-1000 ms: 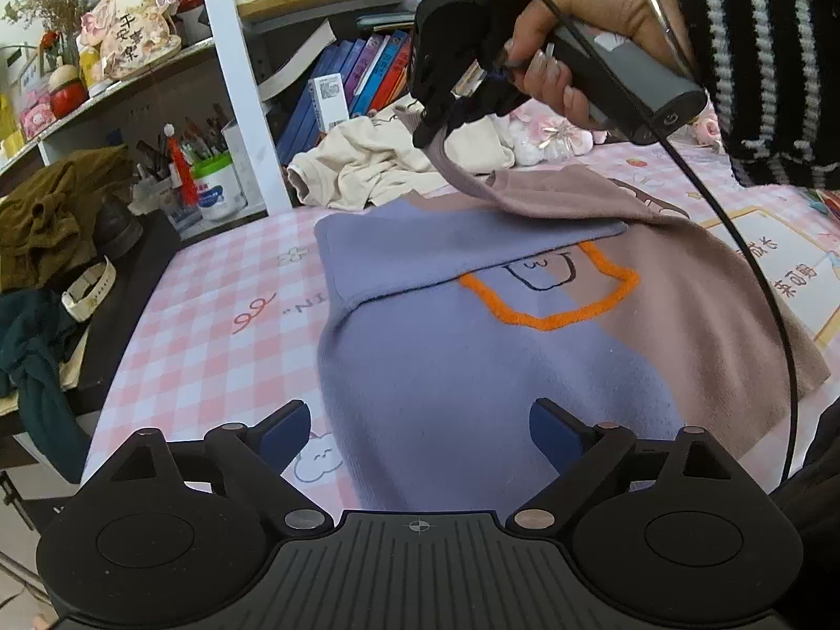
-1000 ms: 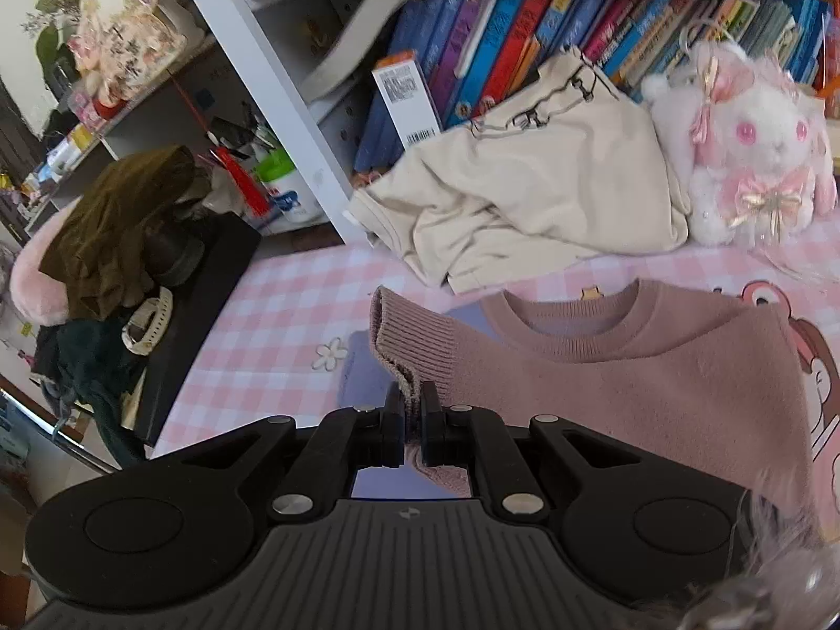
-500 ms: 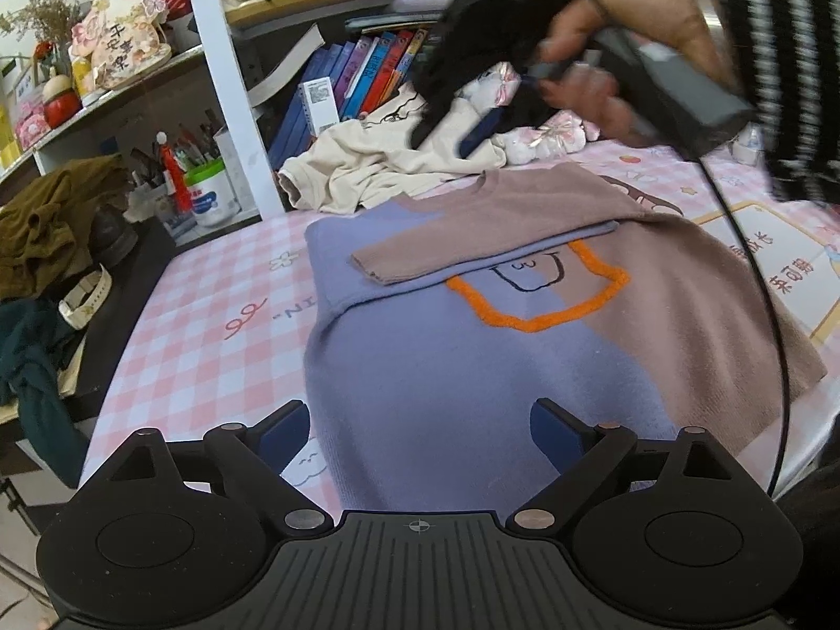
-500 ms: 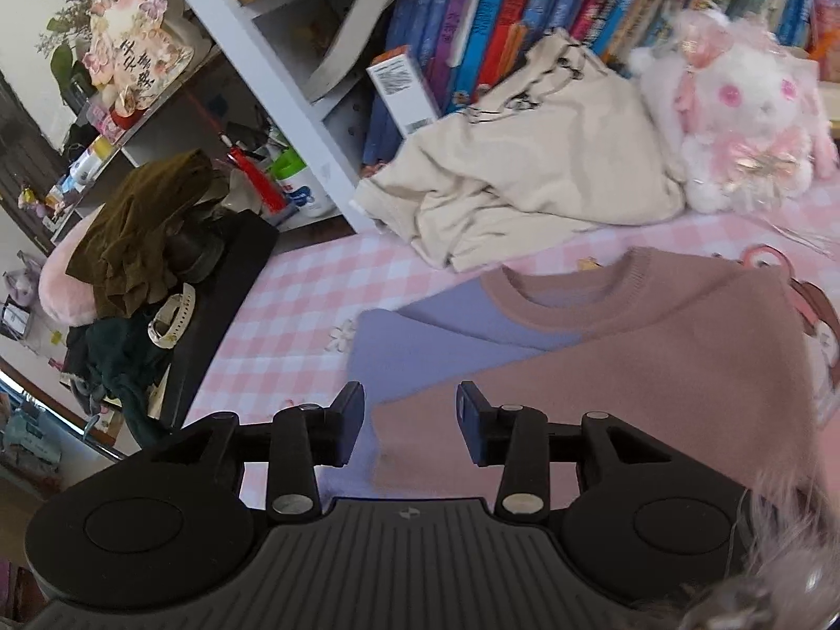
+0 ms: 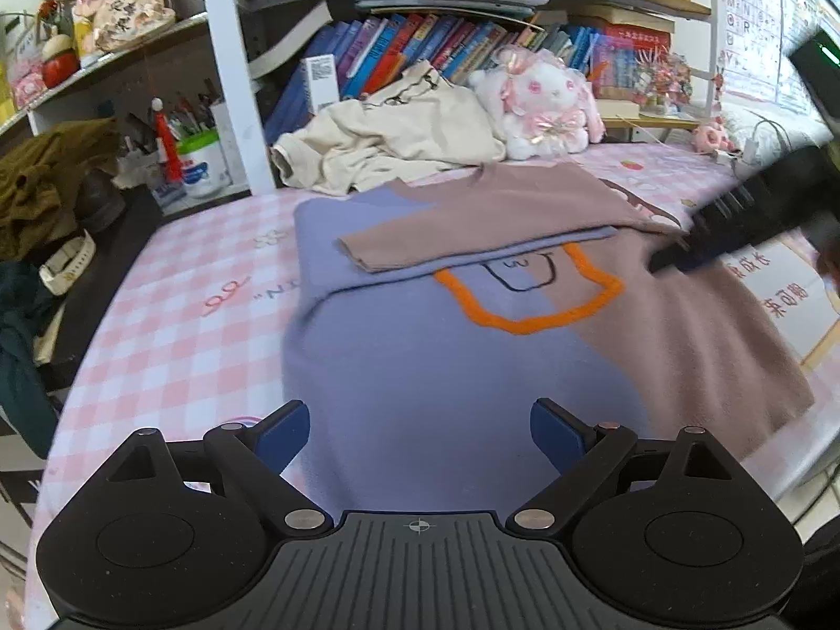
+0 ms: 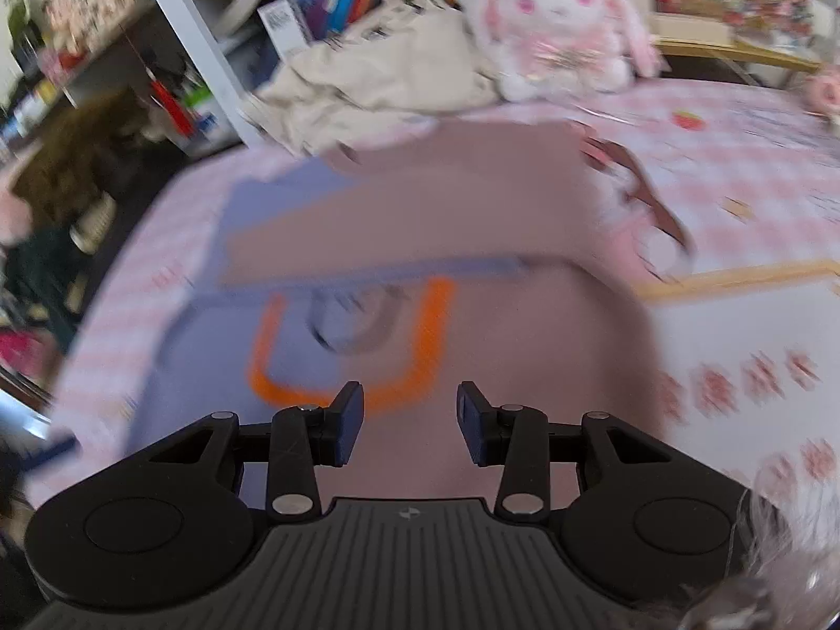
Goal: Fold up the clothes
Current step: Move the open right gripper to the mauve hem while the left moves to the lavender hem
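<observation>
- The sweater (image 5: 446,367), half lavender and half dusty pink with an orange outline on the chest, lies flat on the pink-checked bench (image 5: 173,315).
- Its long axis runs from the hem near the left gripper (image 5: 419,433) away to the neckline by the shelf; the collar points toward the books (image 5: 399,47).
- One pink sleeve (image 5: 472,231) is folded across the chest, lying crosswise, its cuff toward the lavender side.
- The left gripper hovers over the hem, its jaws spread wide and nothing between them.
- The right gripper (image 6: 409,428) stands partly apart over the pink half, with nothing between its pads; in the left wrist view it shows only as a dark blurred shape at the right edge.
- A cream garment (image 5: 388,142) lies crumpled beyond the collar, beside a white plush rabbit (image 5: 541,105).
- The right wrist view is smeared by motion, so the chest drawing is hard to make out, and the sweater's near hem is hidden behind the gripper bodies.
</observation>
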